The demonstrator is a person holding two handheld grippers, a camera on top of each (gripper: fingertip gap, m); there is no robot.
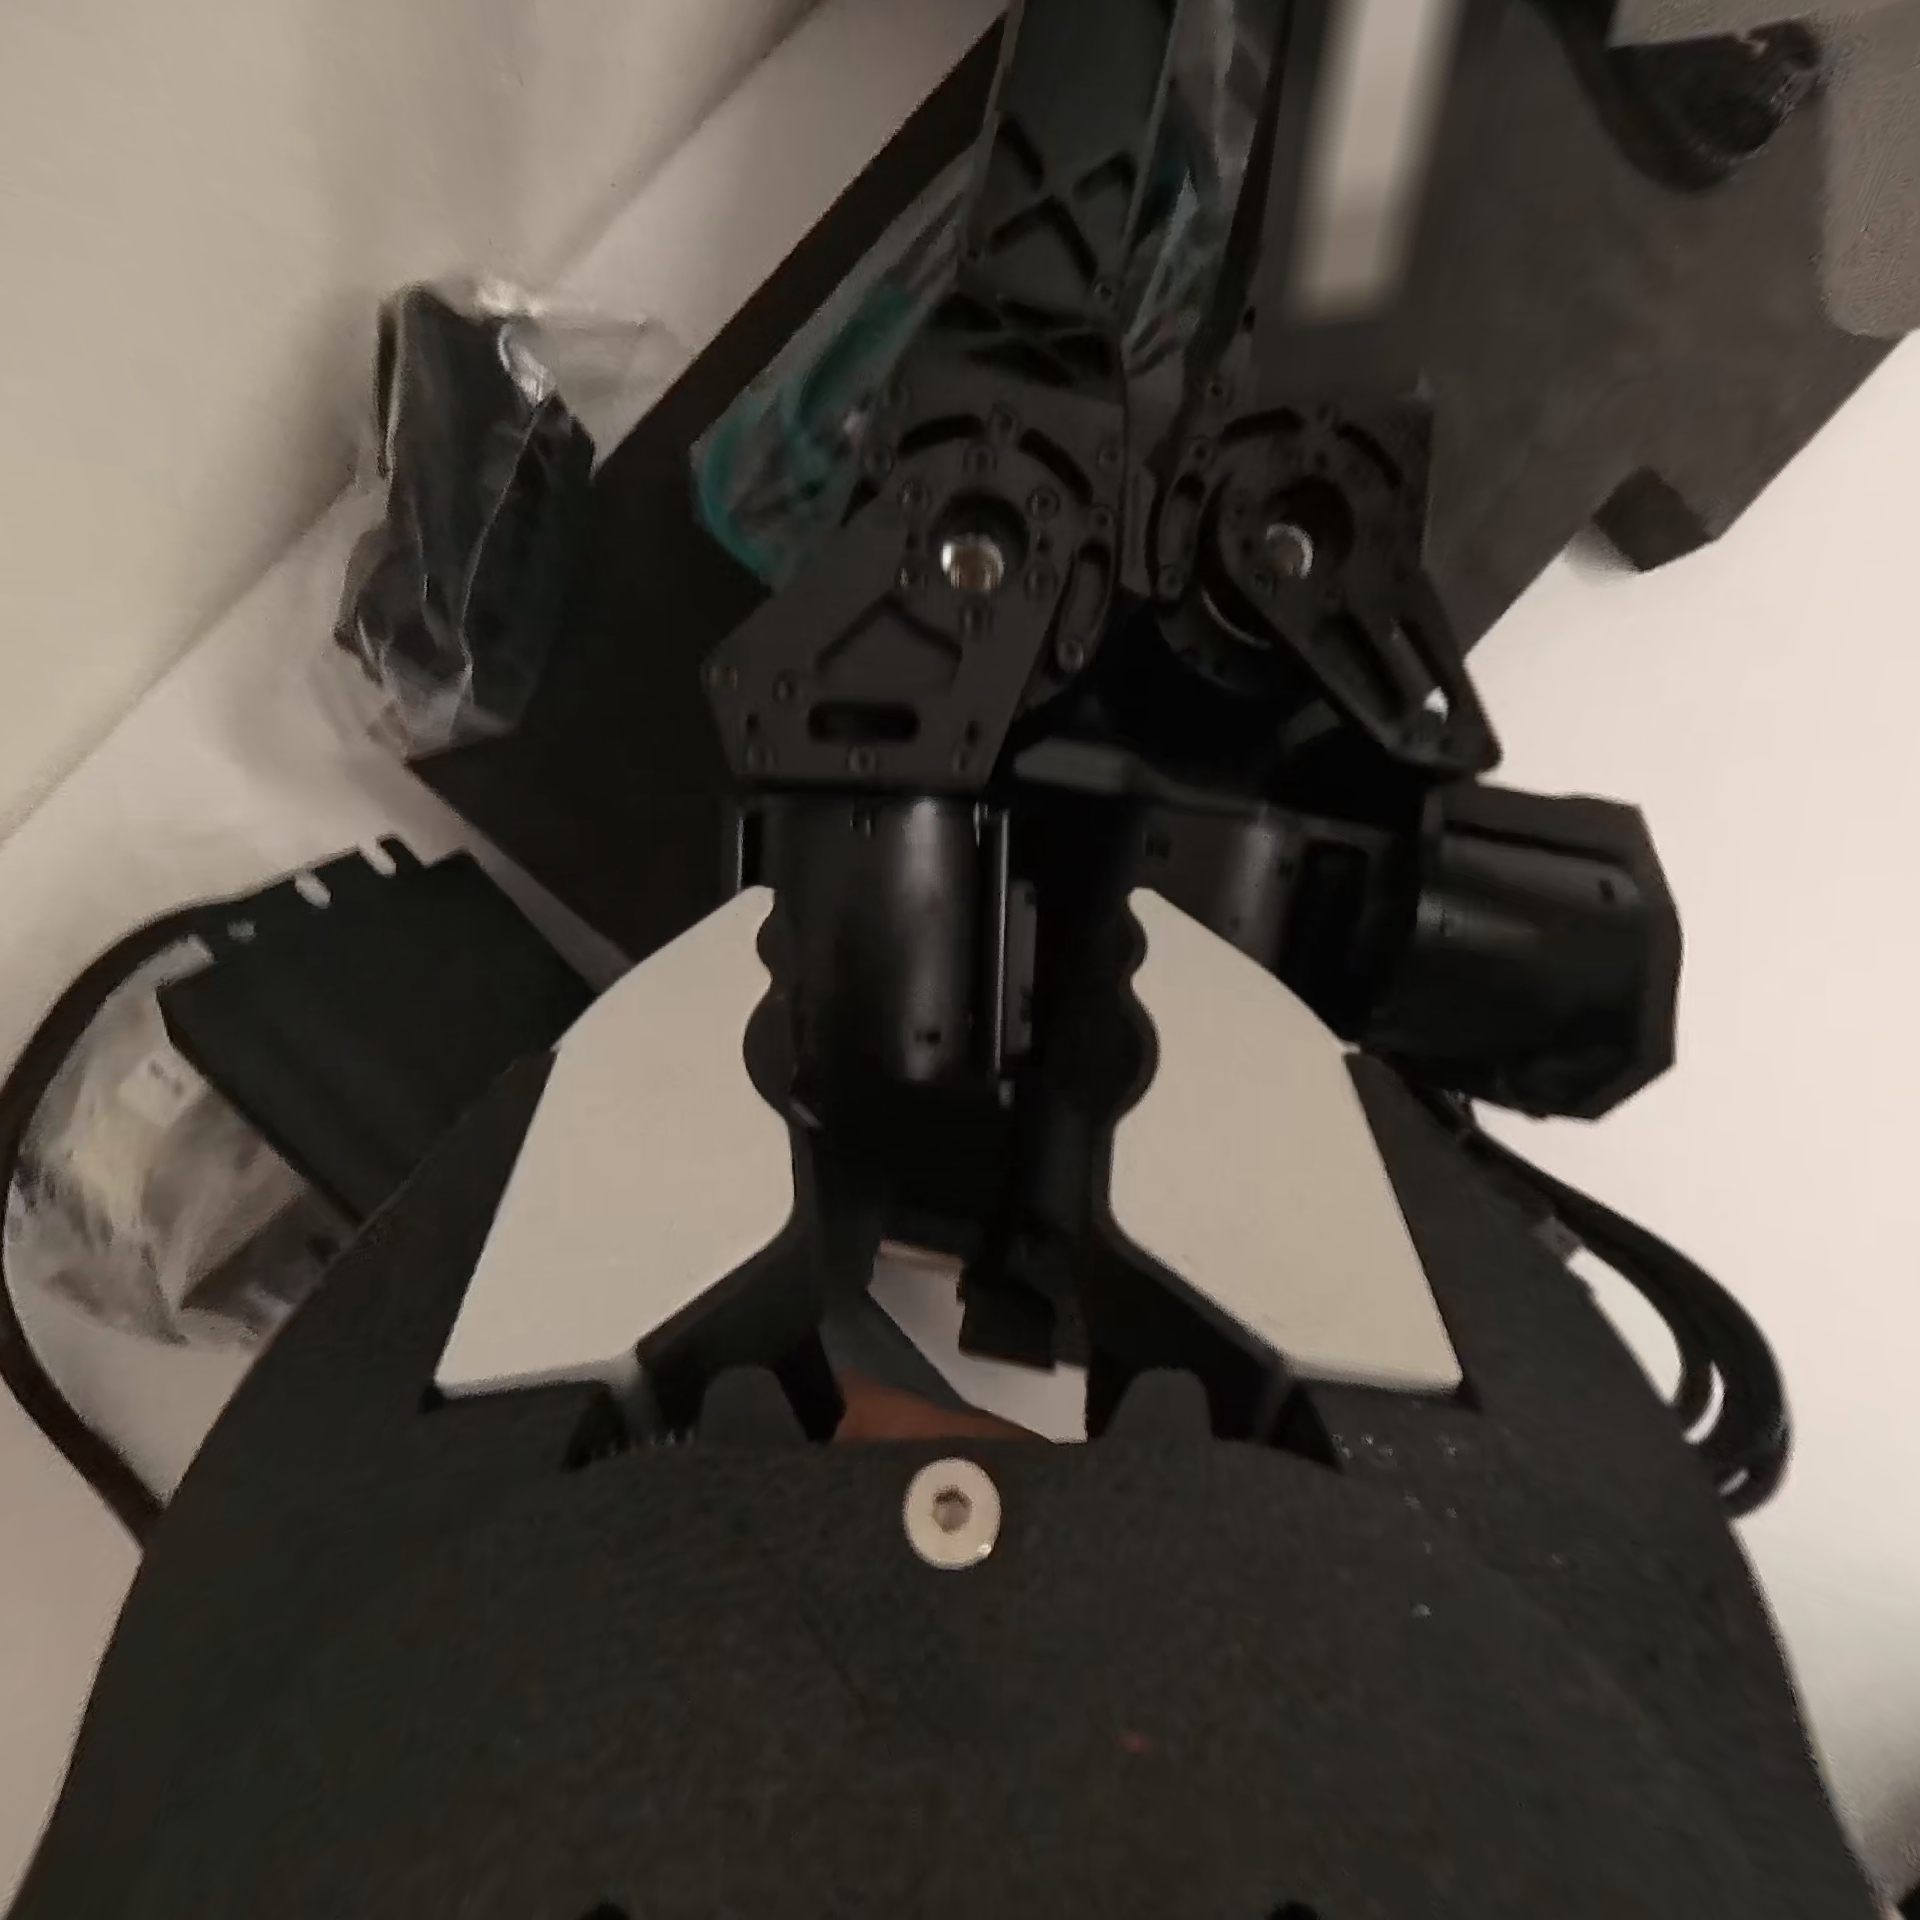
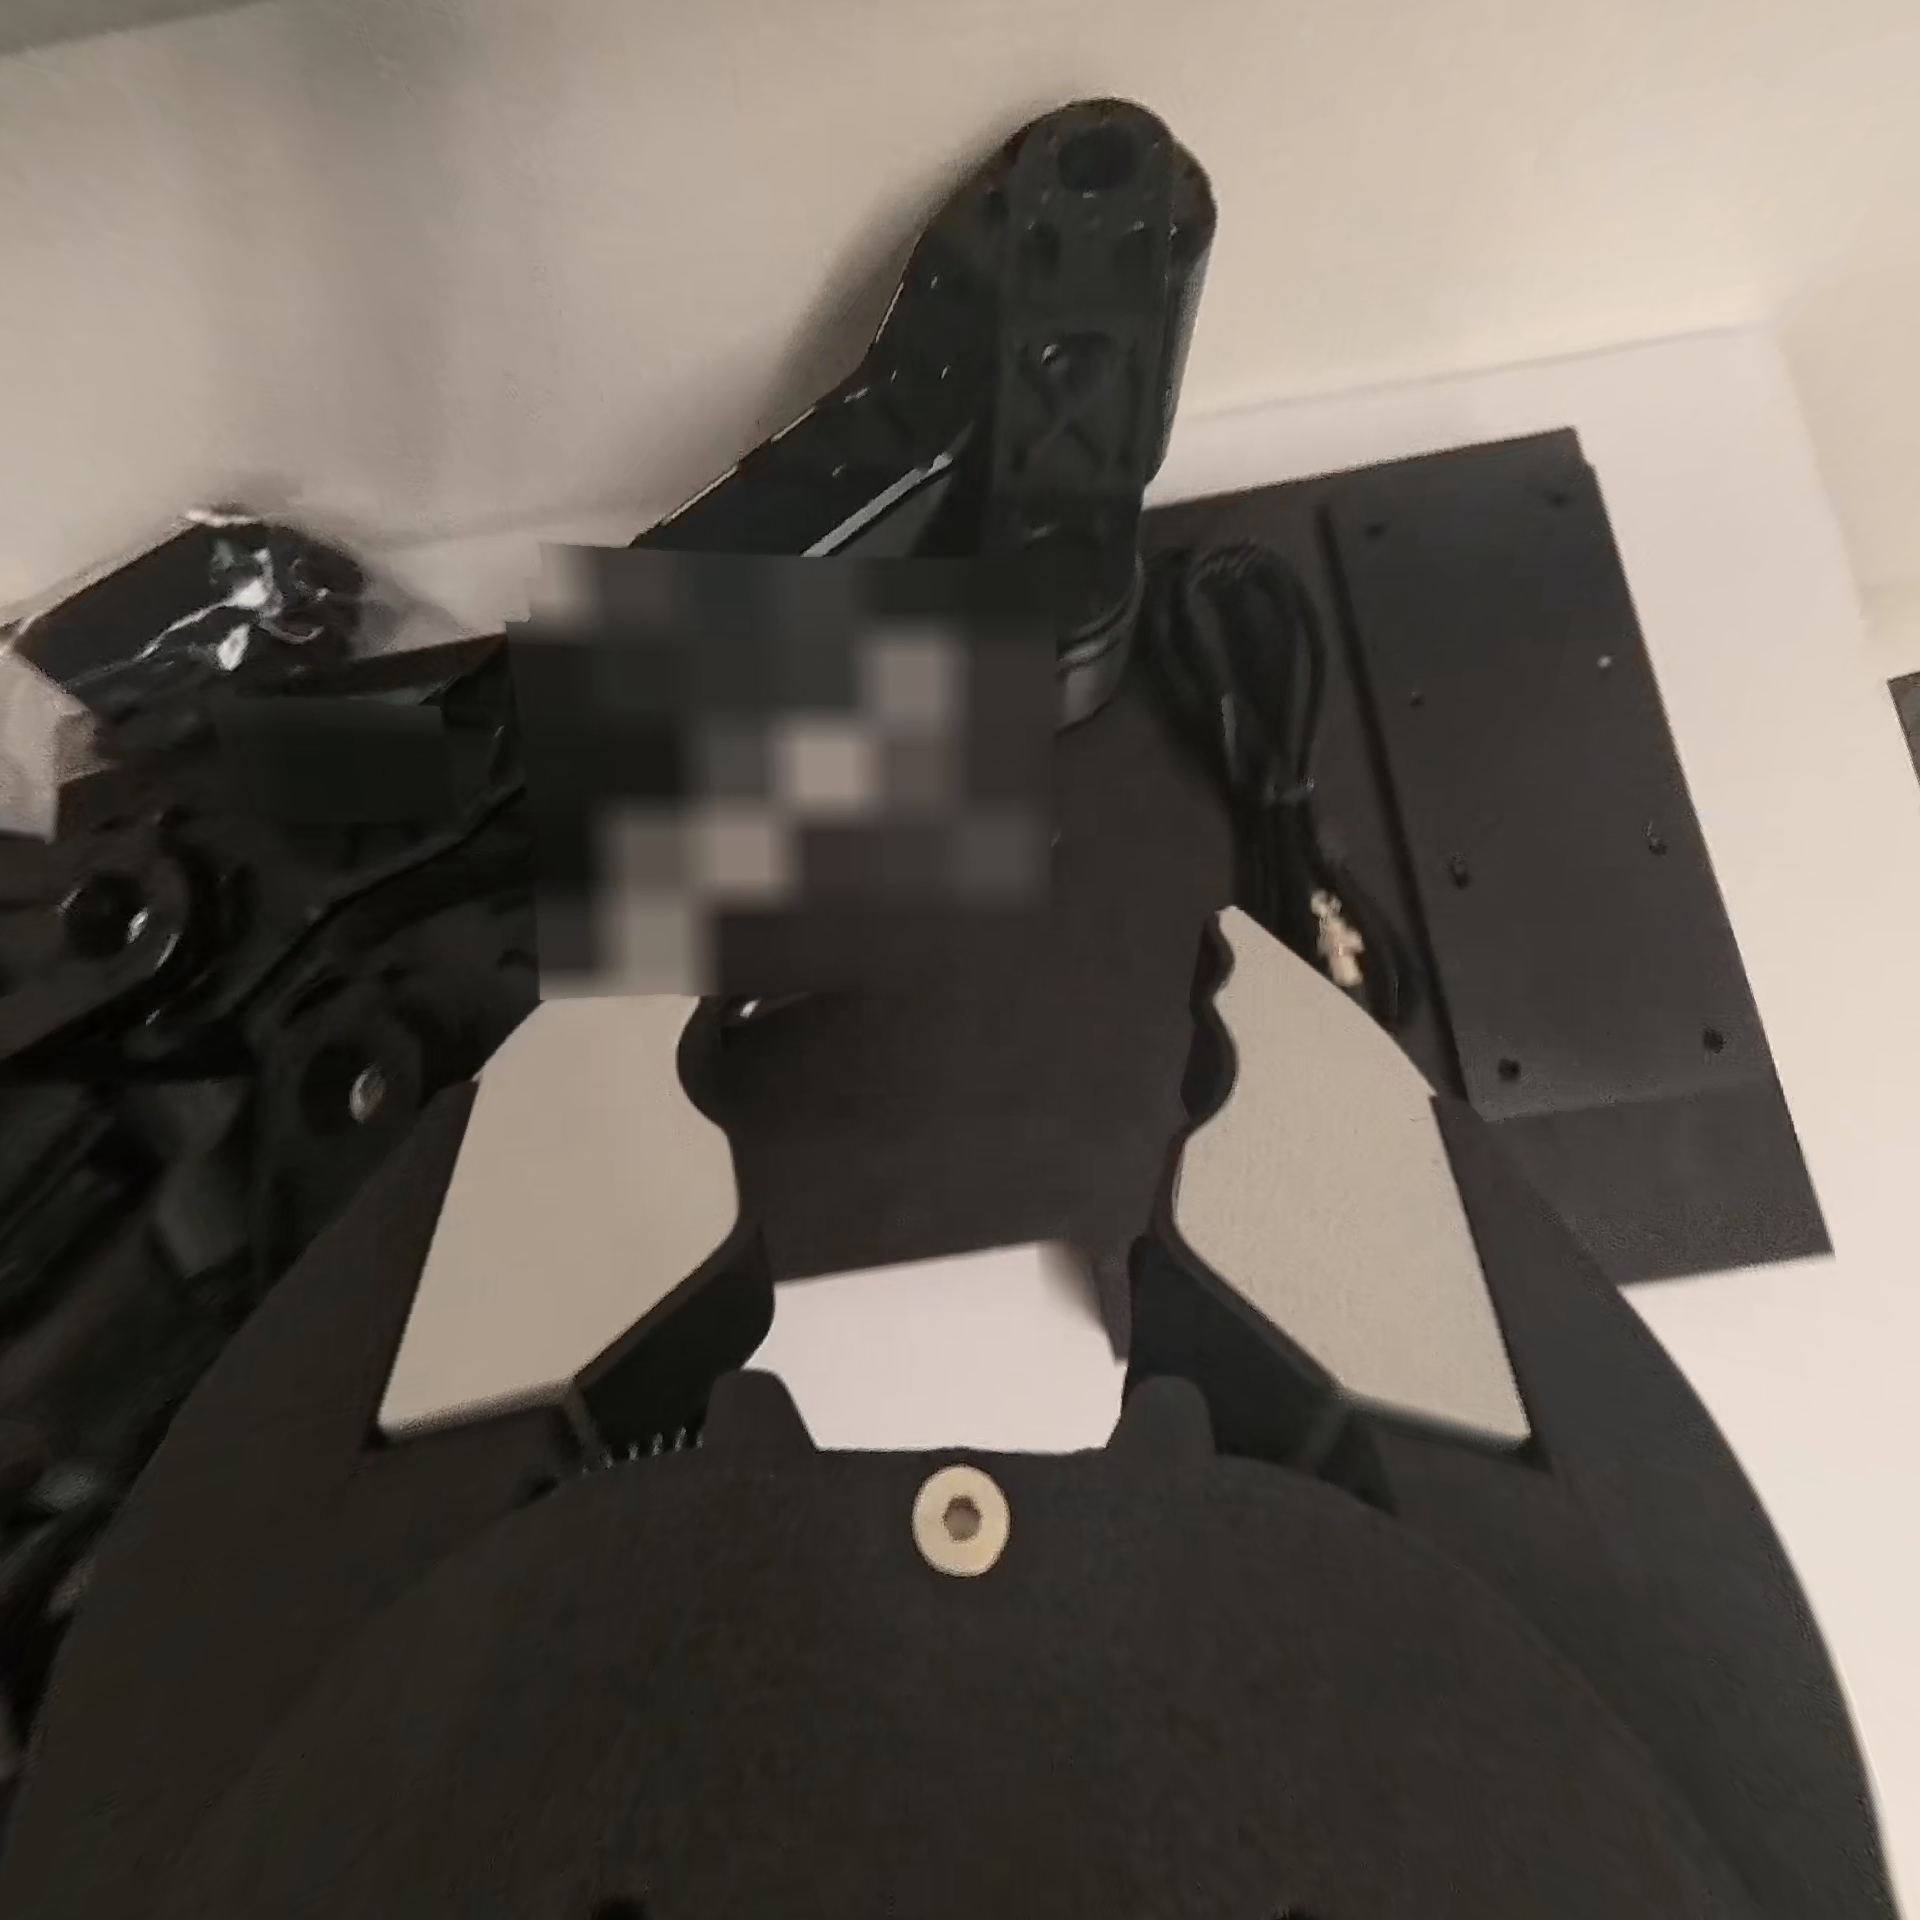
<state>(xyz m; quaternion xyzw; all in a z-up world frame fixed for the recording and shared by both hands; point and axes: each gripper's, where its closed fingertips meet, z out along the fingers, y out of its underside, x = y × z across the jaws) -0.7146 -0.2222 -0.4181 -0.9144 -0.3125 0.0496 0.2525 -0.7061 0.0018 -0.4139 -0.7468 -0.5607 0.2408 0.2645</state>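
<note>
A black robot arm (image 1: 1039,582) with round joints, partly wrapped in clear plastic, lies over a white table (image 1: 1662,644). My left gripper (image 1: 951,914) is closed around the arm's black cylindrical housing (image 1: 894,935), one finger on each side. In the right wrist view one link of the arm (image 2: 1081,343) slants upward and its joints (image 2: 156,935) lie at the left. My right gripper (image 2: 951,1039) is open and empty, and hovers above a dark foam sheet (image 2: 935,1174) beside the arm. A mosaic patch hides the middle of that view.
Bagged black parts (image 1: 457,540) and a black box (image 1: 343,1039) with a cord lie at the left. A dark foam block (image 1: 1558,312) is at upper right, with cables (image 1: 1714,1351) at the right. A black drilled plate (image 2: 1538,779) and a coiled cable (image 2: 1268,727) lie on foam. From my right tips it is roughly 10 cm to the dark foam block (image 1: 1558,312); from my left, 25 cm. Look for it in the right wrist view (image 2: 1077,1049) too.
</note>
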